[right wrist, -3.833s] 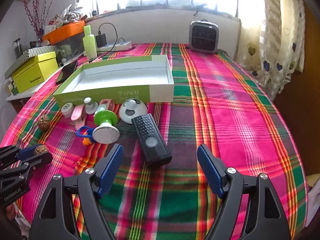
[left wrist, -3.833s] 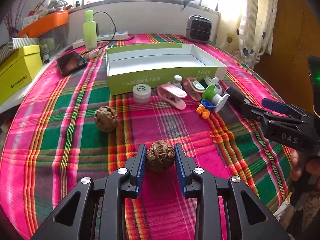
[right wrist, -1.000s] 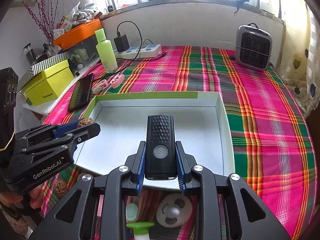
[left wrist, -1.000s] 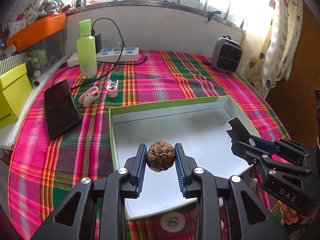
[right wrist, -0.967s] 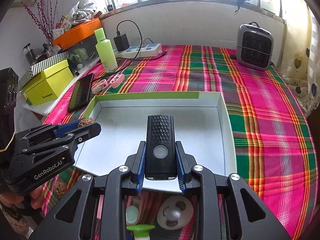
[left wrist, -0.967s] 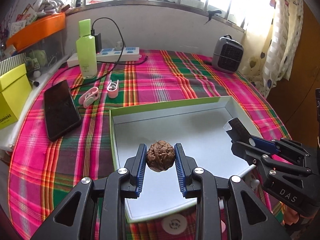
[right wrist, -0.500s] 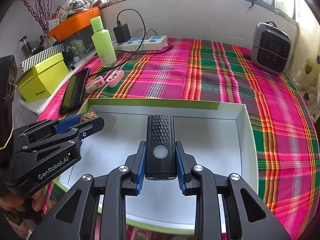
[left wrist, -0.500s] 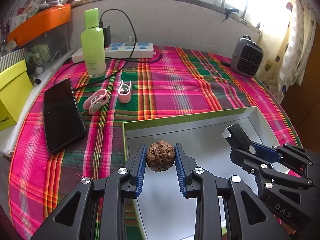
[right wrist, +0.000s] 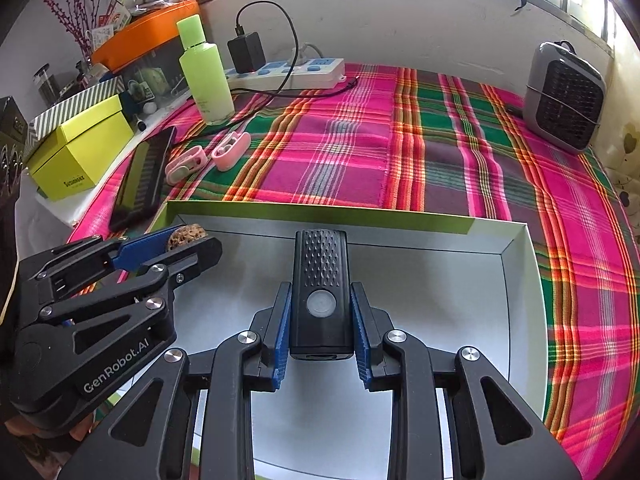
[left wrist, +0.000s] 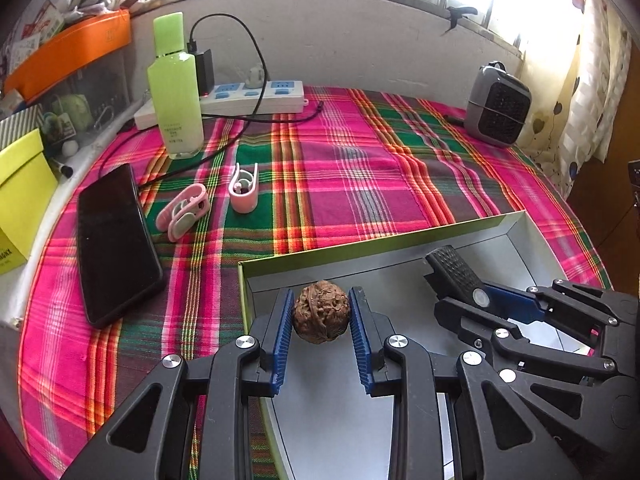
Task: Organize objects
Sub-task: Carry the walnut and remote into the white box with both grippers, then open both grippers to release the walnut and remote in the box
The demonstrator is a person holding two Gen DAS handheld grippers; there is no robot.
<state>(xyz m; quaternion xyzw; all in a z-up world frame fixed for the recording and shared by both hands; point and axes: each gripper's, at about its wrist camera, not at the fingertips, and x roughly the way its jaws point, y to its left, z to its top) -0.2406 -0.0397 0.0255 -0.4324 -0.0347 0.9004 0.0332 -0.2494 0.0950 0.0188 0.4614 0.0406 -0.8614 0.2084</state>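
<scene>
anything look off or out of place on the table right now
Nothing stands out. The walnut and the black device are each held squarely over the open tray. The green bottle stands upright; nothing is spilled.

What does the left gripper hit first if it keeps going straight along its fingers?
Probably the grey floor of the box, near its far-left corner. The left gripper points steeply down with the walnut clamped; depth is unclear.

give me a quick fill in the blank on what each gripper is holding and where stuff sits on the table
1. The left gripper is shut on a brown ____.
2. The right gripper grips a black ____.
3. Both grippers are held over the open green ____.
4. The green bottle stands ____ beside the power strip.

Missing words: walnut; flashlight; box; upright
</scene>
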